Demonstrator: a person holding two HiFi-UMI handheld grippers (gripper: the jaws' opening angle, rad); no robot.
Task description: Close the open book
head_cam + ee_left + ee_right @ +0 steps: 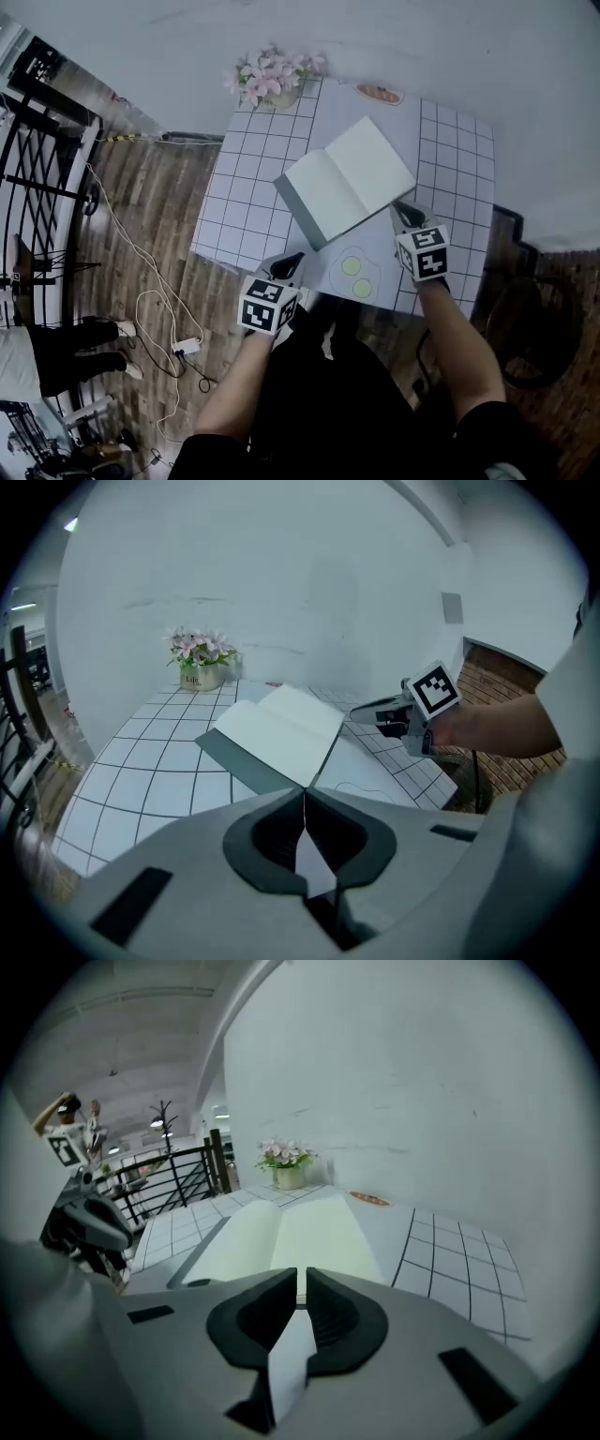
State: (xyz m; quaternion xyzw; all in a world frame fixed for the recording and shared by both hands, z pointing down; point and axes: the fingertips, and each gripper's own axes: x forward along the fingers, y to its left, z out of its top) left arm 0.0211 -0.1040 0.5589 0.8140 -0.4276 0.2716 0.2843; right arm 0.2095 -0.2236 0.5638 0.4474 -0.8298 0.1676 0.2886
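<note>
L tool [291, 261] at near bench [246, 202] edge, jaws pressed together, empty. R tool [403, 214] jaws almost together w/ thin slit, nothing btwn, tip just beside open book [347, 180]. Book lies mid-bench, pages up. Flower pot [270, 84] at far edge.

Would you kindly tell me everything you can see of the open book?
The book lies open and flat, skewed on the grid-patterned table. Both pages look blank, pale paper; a grey cover edge shows along its left side. The right gripper sits at its near right corner; contact can't be judged.
</note>
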